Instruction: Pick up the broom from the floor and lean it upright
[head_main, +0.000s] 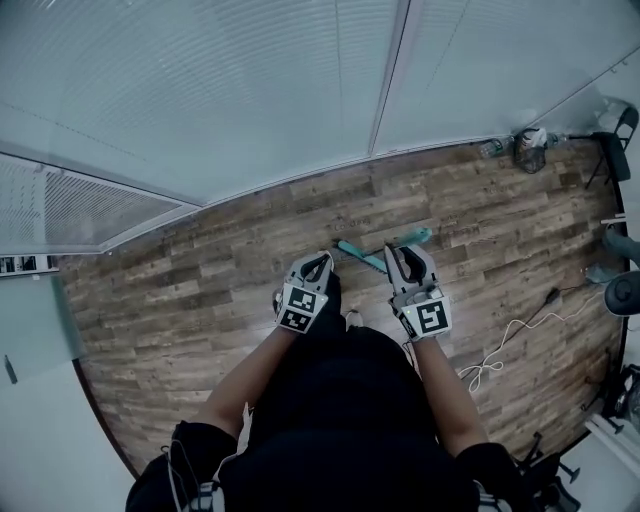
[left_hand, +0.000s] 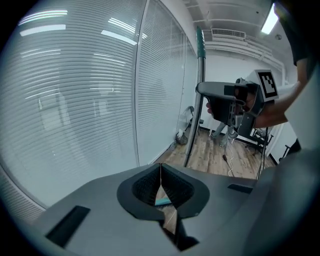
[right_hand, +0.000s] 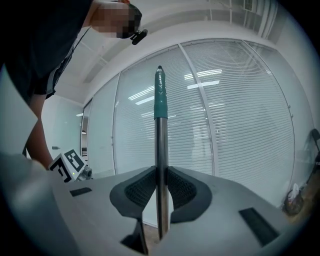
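The broom stands upright: a silver handle (right_hand: 160, 155) with a teal grip at its top. My right gripper (right_hand: 161, 192) is shut on this handle, pads pressed to both sides. In the head view the broom's teal head (head_main: 366, 257) lies on the wooden floor just ahead of my right gripper (head_main: 405, 262). My left gripper (head_main: 312, 268) hangs beside it, a little to the left, apart from the broom. Its jaws (left_hand: 161, 187) are shut with nothing between them. In the left gripper view the handle (left_hand: 194, 110) rises past my right gripper (left_hand: 231, 100).
A glass wall with blinds (head_main: 300, 90) runs close in front. A white cable (head_main: 510, 338) trails over the floor at the right. A bin (head_main: 529, 150) and a black chair (head_main: 612, 150) stand in the far right corner, with more gear along the right edge.
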